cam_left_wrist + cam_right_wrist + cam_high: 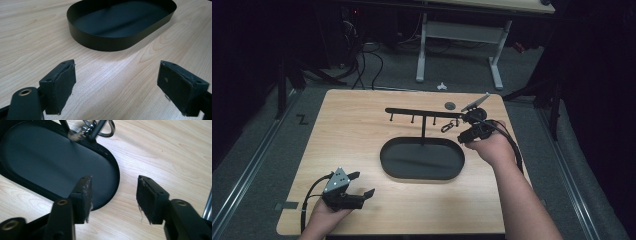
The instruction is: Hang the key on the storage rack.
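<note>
Nearby, a key ring (447, 127) hangs off the rack (422, 113) above the tray (422, 172).

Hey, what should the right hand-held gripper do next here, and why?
Probably ease the right hand-held gripper toward the key ring hanging from the black rack over the oval tray: its jaws are open and empty beside it, while the left hand-held gripper sits far off.

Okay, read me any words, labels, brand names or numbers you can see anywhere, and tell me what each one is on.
None: no readable text on the wooden table, the black oval tray, the hook stand, the key ring or either gripper.
A dark Z-shaped floor mark by the table's left edge looks like tape, not lettering.
</note>
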`<action>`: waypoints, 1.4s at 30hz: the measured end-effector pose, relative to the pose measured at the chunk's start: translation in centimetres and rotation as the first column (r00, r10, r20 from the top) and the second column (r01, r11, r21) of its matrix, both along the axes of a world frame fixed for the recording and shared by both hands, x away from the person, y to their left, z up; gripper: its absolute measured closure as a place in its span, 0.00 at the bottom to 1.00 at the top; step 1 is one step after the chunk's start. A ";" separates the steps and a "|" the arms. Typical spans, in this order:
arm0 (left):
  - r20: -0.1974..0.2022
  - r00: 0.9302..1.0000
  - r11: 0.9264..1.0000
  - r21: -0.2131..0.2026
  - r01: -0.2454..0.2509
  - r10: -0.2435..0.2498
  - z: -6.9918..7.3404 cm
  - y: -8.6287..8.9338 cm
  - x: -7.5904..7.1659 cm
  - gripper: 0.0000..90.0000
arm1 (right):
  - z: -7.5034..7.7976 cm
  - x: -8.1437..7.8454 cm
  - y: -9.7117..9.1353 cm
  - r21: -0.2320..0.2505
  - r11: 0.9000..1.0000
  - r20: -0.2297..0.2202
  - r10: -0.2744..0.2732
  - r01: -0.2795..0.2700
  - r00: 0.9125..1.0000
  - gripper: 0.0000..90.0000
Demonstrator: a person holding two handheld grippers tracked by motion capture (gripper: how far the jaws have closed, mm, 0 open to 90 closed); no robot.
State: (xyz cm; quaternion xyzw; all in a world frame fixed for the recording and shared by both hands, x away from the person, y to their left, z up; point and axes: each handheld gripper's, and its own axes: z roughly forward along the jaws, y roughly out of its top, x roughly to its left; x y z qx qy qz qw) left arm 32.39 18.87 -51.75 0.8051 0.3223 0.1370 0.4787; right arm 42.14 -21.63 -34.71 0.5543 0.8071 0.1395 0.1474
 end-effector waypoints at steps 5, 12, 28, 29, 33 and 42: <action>-0.002 1.000 1.000 0.013 -0.001 0.001 -0.1 -0.2 0.0 0.18 | -1.4 -1.0 -0.7 0.024 1.000 0.005 0.009 -0.009 1.000 0.49; -0.004 1.000 1.000 0.021 -0.012 0.012 -0.1 -0.2 0.1 0.18 | -3.7 -2.5 -1.5 0.045 0.999 0.035 0.014 -0.016 0.999 0.46; -0.004 1.000 0.999 0.046 -0.030 0.030 -0.3 -0.3 0.3 0.18 | -10.2 -7.5 -4.4 0.109 0.994 0.181 -0.030 0.011 0.983 0.46; -0.004 1.000 0.998 0.046 -0.031 0.031 -0.3 -0.3 0.3 0.18 | -10.9 -8.2 -4.7 0.125 0.992 0.201 -0.045 0.020 0.979 0.46; 0.004 0.999 0.999 0.036 -0.033 0.033 -0.2 -0.4 0.2 0.18 | -13.1 -10.2 -5.1 0.122 0.992 0.279 -0.060 0.027 0.958 0.44; 0.010 0.996 0.996 0.035 -0.084 0.083 -0.1 0.0 0.2 0.17 | -16.3 -14.8 -5.3 0.121 0.992 0.475 -0.094 0.041 0.875 0.39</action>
